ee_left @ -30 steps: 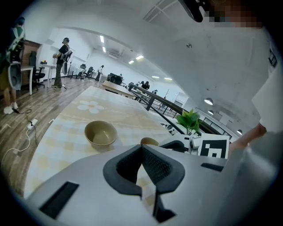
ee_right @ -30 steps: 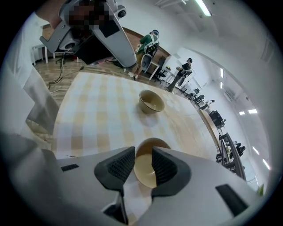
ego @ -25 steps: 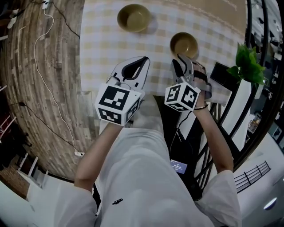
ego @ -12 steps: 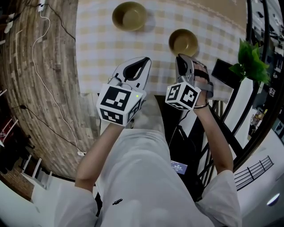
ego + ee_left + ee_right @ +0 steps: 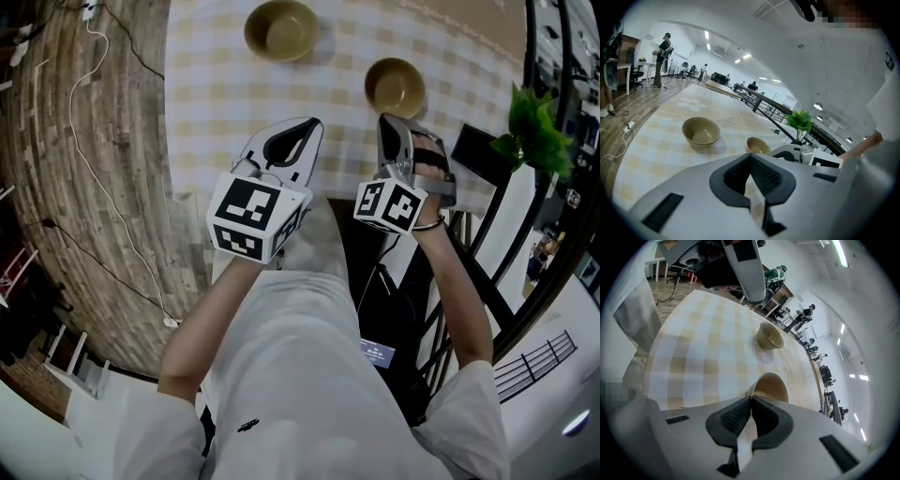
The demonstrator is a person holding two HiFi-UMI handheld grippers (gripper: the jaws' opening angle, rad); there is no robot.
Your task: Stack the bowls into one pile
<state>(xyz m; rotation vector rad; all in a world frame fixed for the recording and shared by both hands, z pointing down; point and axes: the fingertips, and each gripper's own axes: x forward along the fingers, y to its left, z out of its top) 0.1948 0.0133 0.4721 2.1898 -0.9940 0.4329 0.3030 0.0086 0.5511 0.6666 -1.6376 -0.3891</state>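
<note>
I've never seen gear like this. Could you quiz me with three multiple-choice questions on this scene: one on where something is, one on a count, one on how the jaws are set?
1. Where is the near bowl relative to the far bowl?
A. inside it
B. apart from it, on the checked cloth
C. upside down on top of it

2. How many bowls are on the cloth?
A. two
B. one
C. four

3. How are the jaws of the left gripper and right gripper?
A. both wide apart
B. left clamped on a bowl
C. both together, holding nothing

Answers:
1 B: bare cloth shows between them in the head view.
2 A: every view shows just two.
3 C: each gripper view shows its pads meeting with nothing between them.
</note>
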